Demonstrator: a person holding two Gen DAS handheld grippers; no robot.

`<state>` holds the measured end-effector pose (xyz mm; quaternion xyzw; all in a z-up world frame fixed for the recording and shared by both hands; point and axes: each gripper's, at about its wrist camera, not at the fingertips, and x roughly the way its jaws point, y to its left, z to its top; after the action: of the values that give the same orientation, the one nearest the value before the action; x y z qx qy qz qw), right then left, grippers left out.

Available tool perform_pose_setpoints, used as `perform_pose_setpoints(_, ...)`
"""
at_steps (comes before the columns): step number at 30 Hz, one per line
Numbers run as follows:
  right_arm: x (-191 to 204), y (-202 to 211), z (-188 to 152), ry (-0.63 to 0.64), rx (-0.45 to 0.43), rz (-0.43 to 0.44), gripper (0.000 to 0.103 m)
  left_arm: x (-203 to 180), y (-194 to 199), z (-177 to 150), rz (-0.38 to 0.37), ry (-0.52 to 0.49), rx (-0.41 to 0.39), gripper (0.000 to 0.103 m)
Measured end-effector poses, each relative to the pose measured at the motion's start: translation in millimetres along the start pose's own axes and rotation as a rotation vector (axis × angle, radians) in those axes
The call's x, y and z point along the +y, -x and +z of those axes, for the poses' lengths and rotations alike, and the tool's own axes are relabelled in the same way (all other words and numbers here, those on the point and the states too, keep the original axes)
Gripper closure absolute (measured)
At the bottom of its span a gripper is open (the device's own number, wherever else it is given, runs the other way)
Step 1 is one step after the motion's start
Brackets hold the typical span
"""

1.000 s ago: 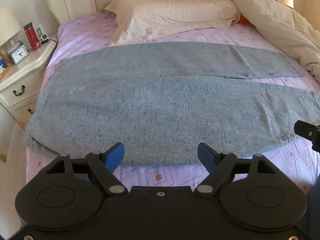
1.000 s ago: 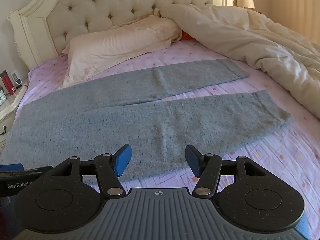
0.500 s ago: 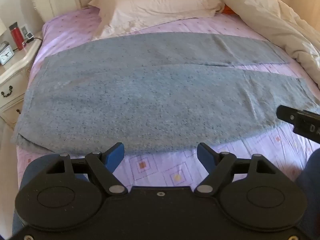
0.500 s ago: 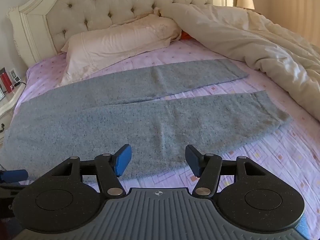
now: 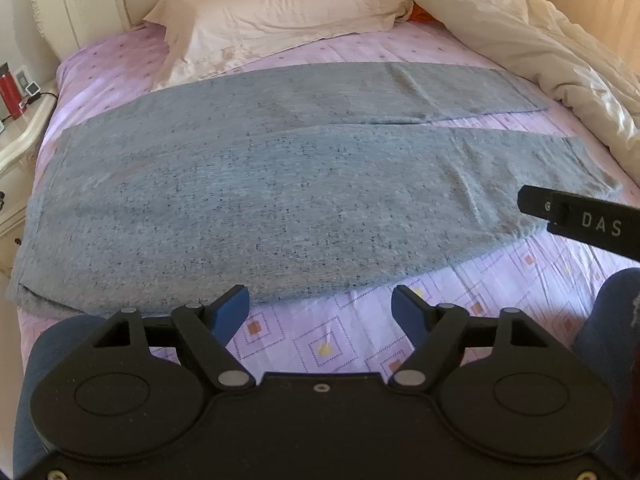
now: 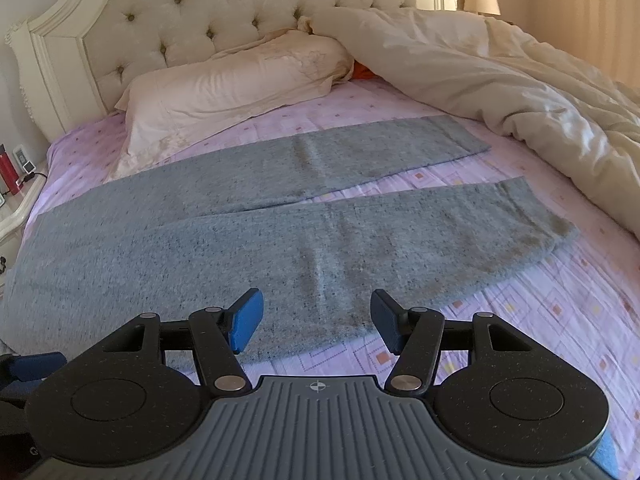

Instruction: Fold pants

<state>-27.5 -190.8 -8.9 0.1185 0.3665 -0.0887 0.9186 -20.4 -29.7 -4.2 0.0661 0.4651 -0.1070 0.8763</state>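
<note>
Home bedroom: tufted headboard [image 6: 208, 12], pillow [image 6: 232, 84], duvet [image 6: 500, 80].

We see the pants [image 6: 248, 240] spread flat across the bed [image 6: 540, 300], waistband to the left, both legs running right, one behind the other. Behind them lies the pillow [image 6: 232, 88] against the headboard [image 6: 192, 12], with the duvet [image 6: 500, 80] heaped to its right. A nightstand [image 5: 16, 136] stands left of the bed.
</note>
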Motion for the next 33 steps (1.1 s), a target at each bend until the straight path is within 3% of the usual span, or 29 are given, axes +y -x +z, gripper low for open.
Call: perform_pose_setpoints(33, -0.2, -1.4, 1.3, -0.027, 0.005, 0.0, 0.045, -0.7, -5.2, 2.8, -0.034, 0.007, 0.016, 0.025)
